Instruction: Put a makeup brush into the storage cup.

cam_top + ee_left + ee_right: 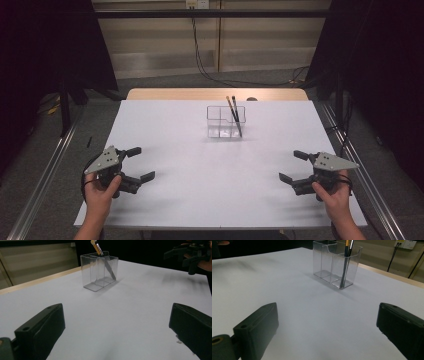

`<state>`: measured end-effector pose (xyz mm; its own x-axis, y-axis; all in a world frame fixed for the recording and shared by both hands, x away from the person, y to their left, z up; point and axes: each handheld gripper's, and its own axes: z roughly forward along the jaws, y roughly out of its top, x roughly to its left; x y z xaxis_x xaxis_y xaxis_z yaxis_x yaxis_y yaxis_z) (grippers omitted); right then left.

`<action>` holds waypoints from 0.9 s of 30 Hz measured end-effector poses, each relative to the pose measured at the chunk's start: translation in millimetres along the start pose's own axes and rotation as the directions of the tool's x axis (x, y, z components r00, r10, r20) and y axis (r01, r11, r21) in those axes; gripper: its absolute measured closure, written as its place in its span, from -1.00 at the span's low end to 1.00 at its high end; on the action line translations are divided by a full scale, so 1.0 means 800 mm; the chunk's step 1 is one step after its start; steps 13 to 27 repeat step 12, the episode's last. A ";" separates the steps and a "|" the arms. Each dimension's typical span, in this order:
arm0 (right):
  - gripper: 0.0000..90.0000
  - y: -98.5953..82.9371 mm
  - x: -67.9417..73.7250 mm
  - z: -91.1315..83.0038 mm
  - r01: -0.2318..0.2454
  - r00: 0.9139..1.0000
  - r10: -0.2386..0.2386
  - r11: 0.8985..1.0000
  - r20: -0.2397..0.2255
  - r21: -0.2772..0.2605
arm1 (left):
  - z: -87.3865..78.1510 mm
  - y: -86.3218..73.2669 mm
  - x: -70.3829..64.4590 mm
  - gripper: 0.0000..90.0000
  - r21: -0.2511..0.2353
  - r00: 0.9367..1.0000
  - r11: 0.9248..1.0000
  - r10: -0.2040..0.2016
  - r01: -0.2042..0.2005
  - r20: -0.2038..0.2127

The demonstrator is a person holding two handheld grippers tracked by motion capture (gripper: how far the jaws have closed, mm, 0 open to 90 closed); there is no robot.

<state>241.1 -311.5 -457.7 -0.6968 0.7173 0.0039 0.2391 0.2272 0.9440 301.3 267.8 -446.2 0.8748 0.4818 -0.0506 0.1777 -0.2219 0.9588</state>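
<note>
Left gripper (140, 163): held in the person's left hand (102, 192) at the near left of the table (165, 200), jaws spread wide with nothing between them, pointing toward the middle of the sheet.
Right gripper (292, 166): held in the person's right hand (334, 194) at the near right, jaws likewise released and empty, pointing inward.
Clear holder (226, 121): a see-through box with compartments, upright on the far middle of the table, well apart from both grippers.
Brushes (234, 116): two thin dark-handled sticks standing tilted in the holder's right-end compartment, tips leaning to the left above the rim; the right gripper view shows an orange-yellow band on one handle (347, 243).
Table surface: white sheet, with a bare wooden strip (215, 94) along the far edge.
</note>
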 end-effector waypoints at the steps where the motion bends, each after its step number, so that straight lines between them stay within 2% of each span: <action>1: -0.93 0.000 0.000 -0.001 -0.002 1.000 0.002 1.000 0.000 0.002 | 0.000 0.000 0.000 -1.00 0.000 1.000 1.000 0.000 0.000 0.002; 6: -0.93 -0.002 -0.002 -0.003 -0.016 1.000 0.016 1.000 0.008 -0.004 | 0.000 0.001 0.000 -1.00 -0.002 1.000 1.000 0.003 -0.003 -0.004; 27: -0.93 -0.002 -0.003 -0.005 -0.014 1.000 0.014 1.000 0.008 -0.002 | 0.001 0.001 0.000 -1.00 -0.003 1.000 1.000 -0.001 0.001 -0.002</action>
